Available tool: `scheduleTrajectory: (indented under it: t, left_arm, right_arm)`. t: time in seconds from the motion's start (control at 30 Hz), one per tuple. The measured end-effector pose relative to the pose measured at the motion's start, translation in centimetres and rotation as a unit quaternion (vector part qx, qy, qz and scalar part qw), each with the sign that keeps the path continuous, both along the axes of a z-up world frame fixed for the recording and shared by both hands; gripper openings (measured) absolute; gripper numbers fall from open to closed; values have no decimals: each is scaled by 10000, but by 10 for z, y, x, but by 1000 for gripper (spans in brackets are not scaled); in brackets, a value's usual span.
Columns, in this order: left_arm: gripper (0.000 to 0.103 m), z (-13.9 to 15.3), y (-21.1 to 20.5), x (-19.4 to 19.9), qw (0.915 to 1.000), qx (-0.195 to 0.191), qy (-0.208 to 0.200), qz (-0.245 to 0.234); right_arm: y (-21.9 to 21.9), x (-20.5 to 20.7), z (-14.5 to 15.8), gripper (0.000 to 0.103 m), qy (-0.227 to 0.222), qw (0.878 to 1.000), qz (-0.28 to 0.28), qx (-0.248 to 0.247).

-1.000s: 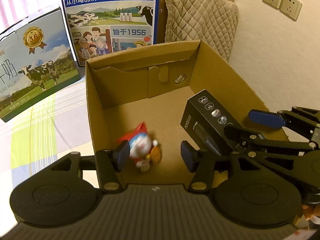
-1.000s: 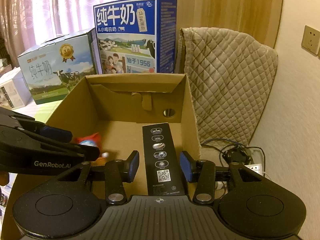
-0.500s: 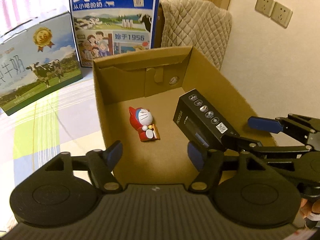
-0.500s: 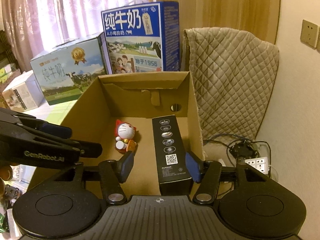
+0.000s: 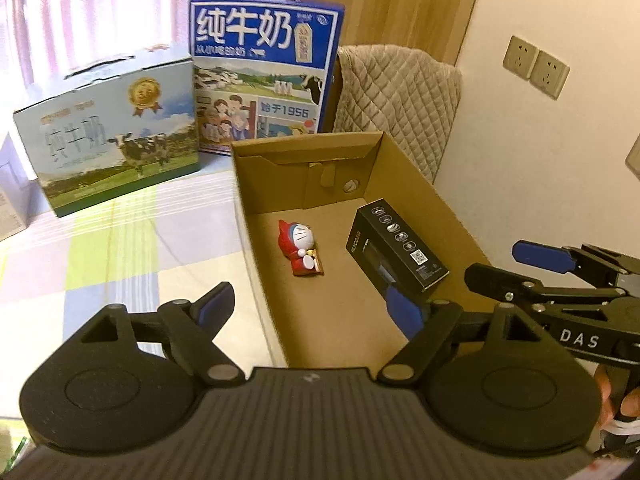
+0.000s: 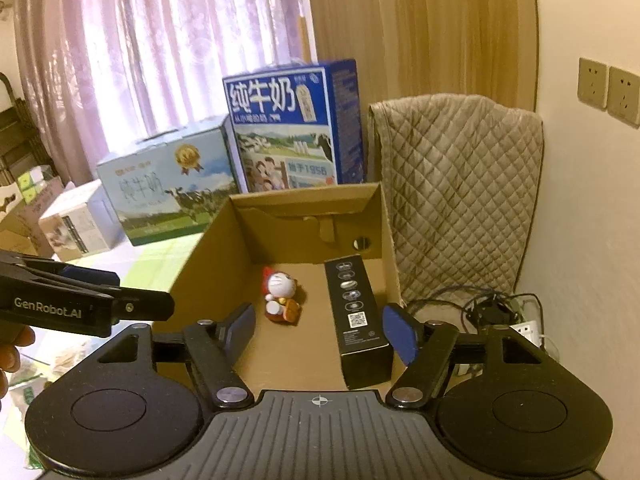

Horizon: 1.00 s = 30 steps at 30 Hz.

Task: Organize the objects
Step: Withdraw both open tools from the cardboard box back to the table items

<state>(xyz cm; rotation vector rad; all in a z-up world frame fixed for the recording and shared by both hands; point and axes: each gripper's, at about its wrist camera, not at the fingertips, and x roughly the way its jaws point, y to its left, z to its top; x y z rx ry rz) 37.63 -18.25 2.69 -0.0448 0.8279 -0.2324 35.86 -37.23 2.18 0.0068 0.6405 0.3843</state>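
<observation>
- An open cardboard box [image 5: 420, 184] is seen on a desk [image 5: 120, 248] covered with a striped, pastel-checked cloth; all places below are given relative to this box.
- A small red-and-white toy figure [image 5: 301, 249] is seen lying on the box floor, towards the left wall and nearer the far wall than the near edge.
- A long black carton [image 5: 396, 250] is seen inside the box along its right wall, well apart from the toy figure; a QR code is shown on its upper face.
- The left gripper [image 5: 308, 312] is held above the near left corner of the box, its jaws spread wide and nothing held between them; the left wall of the box passes between its fingers.
- The right gripper [image 6: 320, 332] is held above the near edge of the box, its jaws spread wide and empty; the near end of the black carton lies between its fingers, untouched by either.
- Two milk cartons are seen beyond the far wall of the box: a tall blue one [image 6: 296, 128] directly behind it and a pale one with a cow [image 6: 168, 192] to the left.
- A quilted beige cover [image 6: 460, 196] is draped to the right of the box.
</observation>
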Motion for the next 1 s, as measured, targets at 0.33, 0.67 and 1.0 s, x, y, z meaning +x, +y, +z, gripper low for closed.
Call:
scheduleTrajectory:
  t: [0.33,0.67,1.0]
  left_arm:
    - [83,21,26,-49,9995,-164,-64,265]
    - [88,27,62,-104,9987,-213,-39,459]
    - [88,24,96,-149,9975,-204,125,665]
  right_arm:
    - [3,-46,14,73,-101,9998,74,168]
    - [20,-90,22,74,-86,9992,293,257]
    - [52,-125,17,75,105,9980,583,236]
